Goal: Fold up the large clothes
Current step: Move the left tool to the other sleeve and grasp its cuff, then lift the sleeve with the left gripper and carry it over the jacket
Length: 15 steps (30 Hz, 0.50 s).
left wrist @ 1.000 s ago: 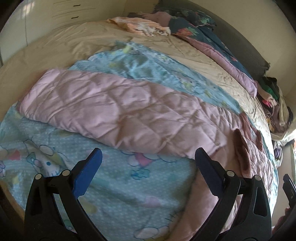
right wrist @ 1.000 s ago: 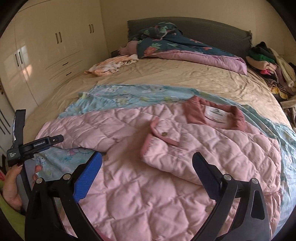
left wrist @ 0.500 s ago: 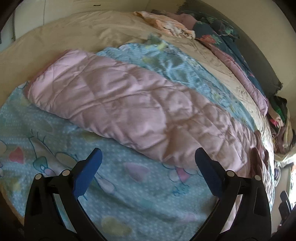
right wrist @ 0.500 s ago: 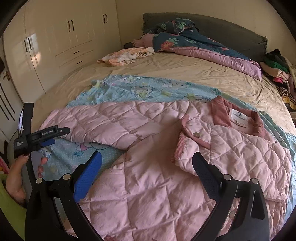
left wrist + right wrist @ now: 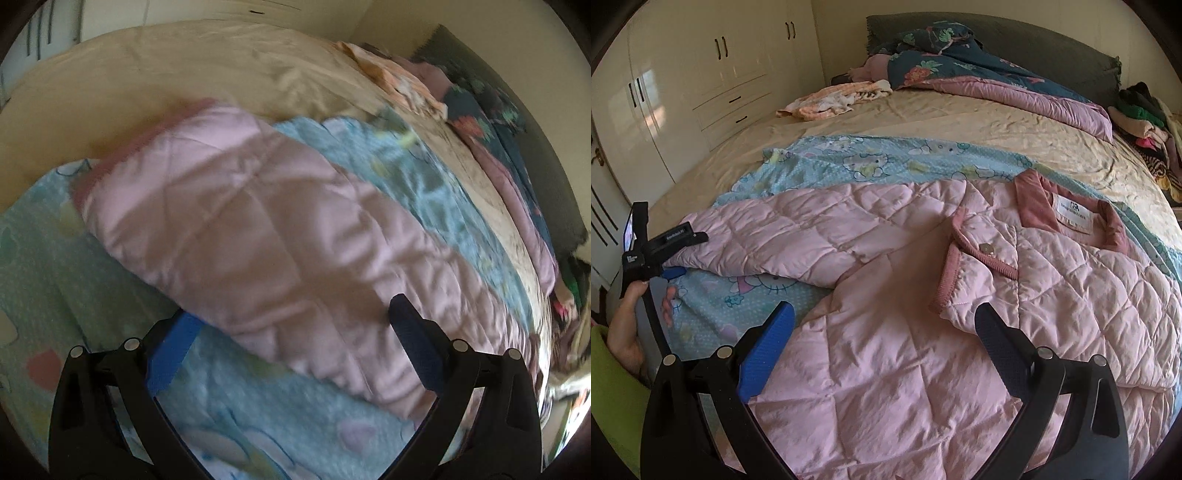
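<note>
A pink quilted jacket [image 5: 923, 295] lies spread on a blue cartoon-print sheet [image 5: 871, 162] on the bed, collar and label at the far right. Its left sleeve [image 5: 266, 236] stretches out to the left. My left gripper [image 5: 291, 328] is open, its jaws straddling the sleeve's near edge, close to the cuff end. It also shows in the right wrist view [image 5: 670, 254] at the sleeve's tip. My right gripper [image 5: 882, 332] is open and empty, hovering over the jacket's body.
Beige bedspread [image 5: 960, 114] beyond the sheet. A dark floral duvet [image 5: 960, 66] and a crumpled peach cloth [image 5: 834, 99] lie near the headboard. A clothes pile [image 5: 1145, 125] sits at the right. White wardrobes [image 5: 701, 74] stand at the left.
My left gripper has moved forward and left to the sleeve's end, and the sleeve edge is now between its jaws. My right gripper has drifted slightly closer to the jacket's body.
</note>
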Available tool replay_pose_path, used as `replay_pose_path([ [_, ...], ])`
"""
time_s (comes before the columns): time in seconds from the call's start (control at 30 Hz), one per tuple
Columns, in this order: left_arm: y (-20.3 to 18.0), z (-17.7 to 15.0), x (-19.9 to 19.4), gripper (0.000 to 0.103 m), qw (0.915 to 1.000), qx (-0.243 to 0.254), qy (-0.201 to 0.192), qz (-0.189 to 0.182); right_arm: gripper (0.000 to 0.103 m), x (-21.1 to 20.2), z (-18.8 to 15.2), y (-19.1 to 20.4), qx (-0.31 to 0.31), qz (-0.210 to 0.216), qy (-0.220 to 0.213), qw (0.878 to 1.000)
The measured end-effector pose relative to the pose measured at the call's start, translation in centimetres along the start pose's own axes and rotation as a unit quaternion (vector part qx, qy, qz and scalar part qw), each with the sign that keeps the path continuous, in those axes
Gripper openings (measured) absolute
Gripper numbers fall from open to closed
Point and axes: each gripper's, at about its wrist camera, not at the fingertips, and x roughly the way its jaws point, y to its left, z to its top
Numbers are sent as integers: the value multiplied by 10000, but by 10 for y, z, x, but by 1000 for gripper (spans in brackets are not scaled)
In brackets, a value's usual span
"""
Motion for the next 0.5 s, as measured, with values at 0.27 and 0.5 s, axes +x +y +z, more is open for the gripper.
replay_pose_path([
  [0.27,0,19,-14,51,9988,-17,-424,238,97,-4,-3,-18,173,-39,-37,9998],
  [0.5,-32,33,-58,15,9953,428,-864,-105,97,-24,-7,-35,369,-24,-210,9991],
])
